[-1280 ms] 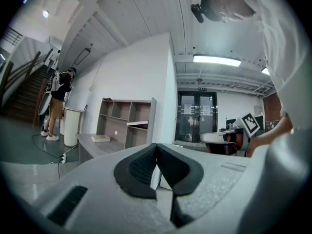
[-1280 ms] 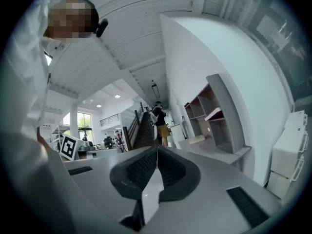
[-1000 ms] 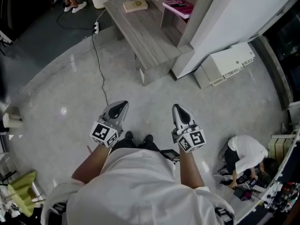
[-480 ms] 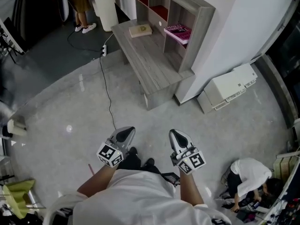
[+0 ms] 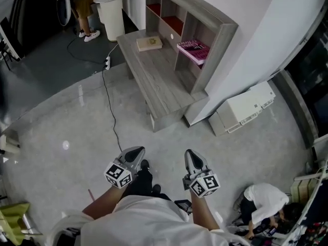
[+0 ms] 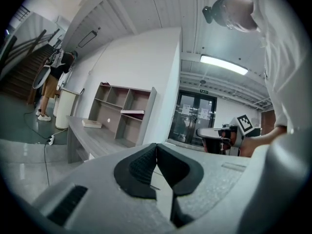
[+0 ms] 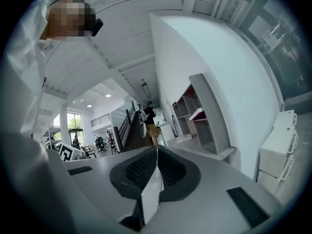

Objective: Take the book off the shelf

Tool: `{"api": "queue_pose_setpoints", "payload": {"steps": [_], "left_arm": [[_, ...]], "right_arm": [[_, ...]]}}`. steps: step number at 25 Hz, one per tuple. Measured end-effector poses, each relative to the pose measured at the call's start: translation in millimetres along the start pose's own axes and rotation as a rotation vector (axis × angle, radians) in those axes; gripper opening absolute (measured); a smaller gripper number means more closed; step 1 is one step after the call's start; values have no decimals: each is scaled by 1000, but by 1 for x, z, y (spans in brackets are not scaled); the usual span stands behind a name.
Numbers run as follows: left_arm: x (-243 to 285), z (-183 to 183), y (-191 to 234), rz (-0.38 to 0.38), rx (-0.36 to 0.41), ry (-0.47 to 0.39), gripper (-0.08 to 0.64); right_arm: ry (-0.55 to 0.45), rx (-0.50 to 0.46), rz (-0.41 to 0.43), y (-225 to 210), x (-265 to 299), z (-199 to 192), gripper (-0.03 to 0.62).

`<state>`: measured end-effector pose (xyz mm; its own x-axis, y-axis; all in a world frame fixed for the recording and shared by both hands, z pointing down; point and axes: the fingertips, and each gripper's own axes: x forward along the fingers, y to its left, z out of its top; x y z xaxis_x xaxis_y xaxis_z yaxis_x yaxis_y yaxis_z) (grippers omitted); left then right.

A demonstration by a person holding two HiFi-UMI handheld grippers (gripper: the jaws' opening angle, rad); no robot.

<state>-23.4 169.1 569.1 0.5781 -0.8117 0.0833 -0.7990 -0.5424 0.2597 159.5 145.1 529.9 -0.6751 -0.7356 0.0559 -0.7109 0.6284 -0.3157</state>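
Book (image 5: 193,49) lies flat in the shelf's (image 5: 225,32) near end compartment, well apart from both hand-held grippers.
The left hand-held gripper (image 5: 134,154) is closed on nothing, and so is the right hand-held gripper (image 5: 191,158). Both hang over the floor (image 5: 77,117), short of the counter (image 5: 154,78). A good approach, I judge, is to step up to the counter, spread one pair of jaws before reaching in, and aim for the pink book's front edge, not the tan book (image 5: 149,43) on the counter.
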Motion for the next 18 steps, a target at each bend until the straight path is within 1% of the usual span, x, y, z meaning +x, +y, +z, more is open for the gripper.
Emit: {"api": "queue_pose_setpoints", "payload": {"steps": [4, 8, 11, 15, 18], "left_arm": [[31, 8, 21, -22, -31, -5, 15], [67, 21, 53, -56, -65, 4, 16], [89, 39, 77, -61, -77, -22, 17], [113, 64, 106, -88, -70, -39, 16], [122, 72, 119, -146, -58, -15, 17]], "right_arm": [[13, -19, -4, -16, 29, 16, 18], [35, -24, -8, -30, 69, 29, 18], [38, -50, 3, -35, 100, 41, 18], [28, -52, -13, -47, 140, 57, 18], [21, -52, -25, -48, 163, 65, 18]]}}
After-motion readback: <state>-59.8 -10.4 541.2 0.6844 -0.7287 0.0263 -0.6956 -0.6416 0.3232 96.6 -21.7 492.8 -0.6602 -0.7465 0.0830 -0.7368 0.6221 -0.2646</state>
